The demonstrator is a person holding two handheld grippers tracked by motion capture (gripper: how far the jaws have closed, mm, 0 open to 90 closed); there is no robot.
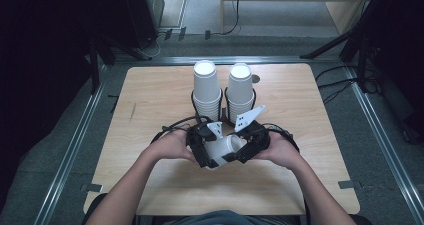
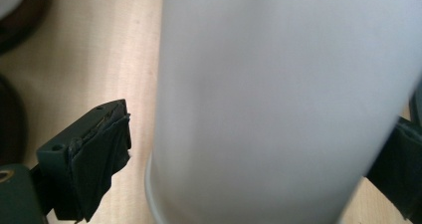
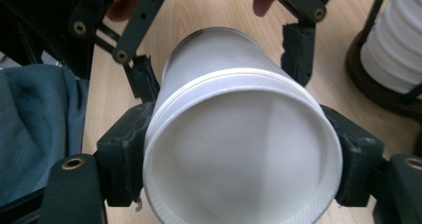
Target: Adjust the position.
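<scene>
- White paper cup (image 3: 239, 144) lies on its side right at the right gripper's camera, open mouth toward the lens, a second rim line showing partway along its wall.
- Right gripper (image 3: 241, 157) pinches the cup near the rim, one black jaw pressed on each side.
- Left gripper (image 2: 259, 154) straddles the cup's other end with its jaws spread; the left pad (image 2: 99, 164) stands clear of the wall with bare table between, and the far pad is half hidden behind the cup, so I cannot tell whether it touches.
- From the high view the cup (image 1: 223, 149) sits between both hands, near the table's (image 1: 150, 95) front middle; whether it rests on the wood is unclear.
- Two cup stacks (image 1: 206, 87) (image 1: 240, 87) stand upside down in black holders just beyond the grippers, side by side.
</scene>
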